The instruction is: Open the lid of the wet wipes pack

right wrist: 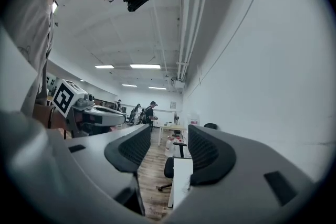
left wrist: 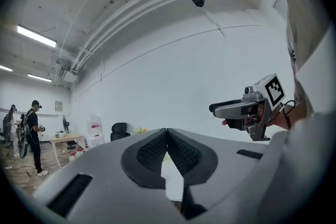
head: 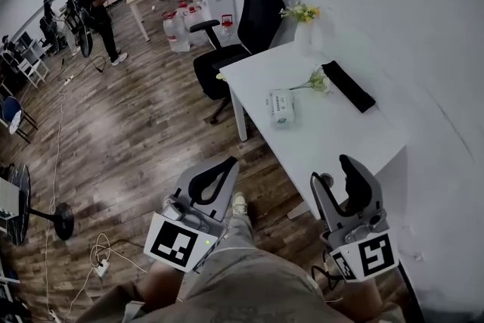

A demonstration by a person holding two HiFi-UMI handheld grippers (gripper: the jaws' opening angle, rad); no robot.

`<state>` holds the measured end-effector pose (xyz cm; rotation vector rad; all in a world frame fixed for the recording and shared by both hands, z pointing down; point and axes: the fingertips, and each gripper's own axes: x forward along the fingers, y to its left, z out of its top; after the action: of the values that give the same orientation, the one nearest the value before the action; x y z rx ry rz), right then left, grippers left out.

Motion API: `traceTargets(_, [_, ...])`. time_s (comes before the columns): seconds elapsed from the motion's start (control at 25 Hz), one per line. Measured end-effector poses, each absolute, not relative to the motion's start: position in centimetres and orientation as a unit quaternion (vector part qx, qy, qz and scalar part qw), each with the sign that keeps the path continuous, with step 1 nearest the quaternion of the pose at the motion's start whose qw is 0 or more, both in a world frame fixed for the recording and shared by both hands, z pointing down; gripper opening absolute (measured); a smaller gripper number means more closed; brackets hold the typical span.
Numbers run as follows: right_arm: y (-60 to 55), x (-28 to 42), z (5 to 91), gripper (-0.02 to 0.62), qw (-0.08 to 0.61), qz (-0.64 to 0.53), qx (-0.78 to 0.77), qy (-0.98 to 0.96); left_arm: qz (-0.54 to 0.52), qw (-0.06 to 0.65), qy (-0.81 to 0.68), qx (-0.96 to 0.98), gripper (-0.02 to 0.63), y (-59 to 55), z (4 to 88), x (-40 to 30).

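The wet wipes pack (head: 282,107) lies flat on the white table (head: 333,132), near its left edge, white with a greenish label. Both grippers hover low in front of the table, well short of the pack. My left gripper (head: 229,162) is over the wooden floor, its jaws closed tip to tip with nothing between them; its own view shows the same (left wrist: 167,131). My right gripper (head: 333,173) is over the table's near corner and stands open and empty, its pads apart in its own view (right wrist: 169,139). The pack cannot be made out in either gripper view.
A black office chair (head: 242,34) stands at the table's far left end. On the table are a vase of yellow flowers (head: 302,15), a loose flower sprig (head: 316,81) and a black flat case (head: 348,85). A white wall runs along the right. People (head: 94,7) stand far off.
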<state>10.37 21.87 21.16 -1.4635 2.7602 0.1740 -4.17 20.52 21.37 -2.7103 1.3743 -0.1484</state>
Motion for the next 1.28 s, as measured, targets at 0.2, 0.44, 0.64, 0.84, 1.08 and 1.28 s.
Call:
traceTargets(0.2, [16.3,8.8,22.0,0.222,-0.010,0.045,-0.476,0.878,-0.057,0.038,0.442,-0.894,0.017,15.0,22.2,-5.7])
traceTargets(0.44, [9.2,5.8,22.0,0.225,-0.019,0.030,-0.486,0.873,-0.066,0.025,0.425,-0.902,0.017,7.4,22.4,-8.0])
traceTargets(0.64, [2.8,3.8,22.3,0.227,-0.032,0.018,-0.494,0.869,-0.065,0.021,0.411,-0.909,0.017,0.6,22.4,-9.6])
traceTargets(0.84, [-3.2,2.0,21.9,0.227,-0.035,0.020,-0.506,0.862,-0.063,0.018,0.401,-0.914,0.017,-5.3,22.4,-11.4])
traceTargets(1.08, [-8.5,0.7,21.9,0.227,-0.038,0.018,-0.516,0.855,-0.058,0.021,0.386,-0.920,0.017,-10.9,22.4,-12.3])
traceTargets(1.28, [-11.3,0.8,22.3,0.227,-0.046,0.011,-0.520,0.853,-0.057,0.013,0.382,-0.923,0.017,-13.8,22.8,-12.0])
